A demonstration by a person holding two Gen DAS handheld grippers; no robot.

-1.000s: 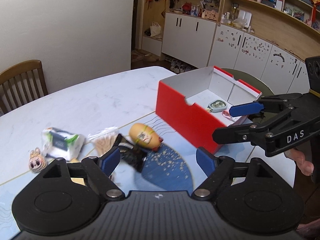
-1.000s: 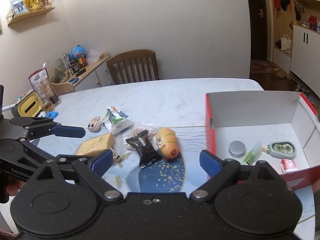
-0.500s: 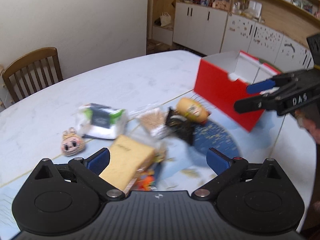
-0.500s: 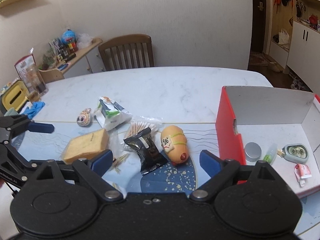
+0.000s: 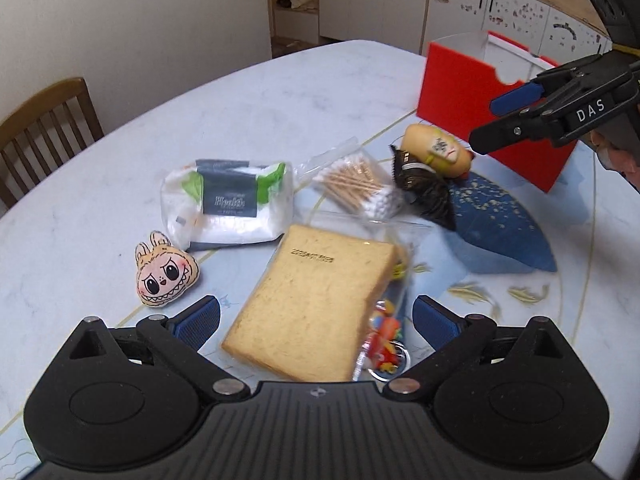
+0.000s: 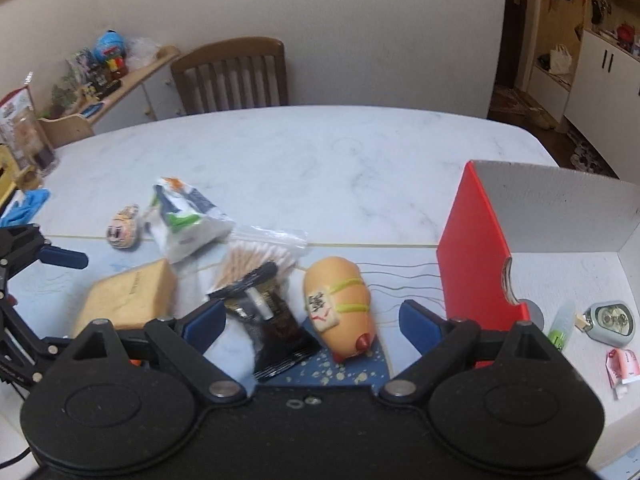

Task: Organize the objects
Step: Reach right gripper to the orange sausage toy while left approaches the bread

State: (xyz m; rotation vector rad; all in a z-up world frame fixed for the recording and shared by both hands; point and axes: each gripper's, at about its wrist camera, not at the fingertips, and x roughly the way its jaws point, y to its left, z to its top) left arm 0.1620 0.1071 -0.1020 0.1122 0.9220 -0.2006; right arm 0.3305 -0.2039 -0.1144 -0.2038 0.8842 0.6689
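Tan bread slice, long axis seemingly toward cotton swabs

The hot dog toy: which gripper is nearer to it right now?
Right. The right gripper frames the hot dog toy between open fingers; the left gripper is over the bread slice, further away.

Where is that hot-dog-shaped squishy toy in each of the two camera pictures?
Left wrist view: hot-dog toy upper right, just in front of the red box.
Right wrist view: hot-dog toy centre, between the open fingers.
Shared landmark: the black snack packet touching it.
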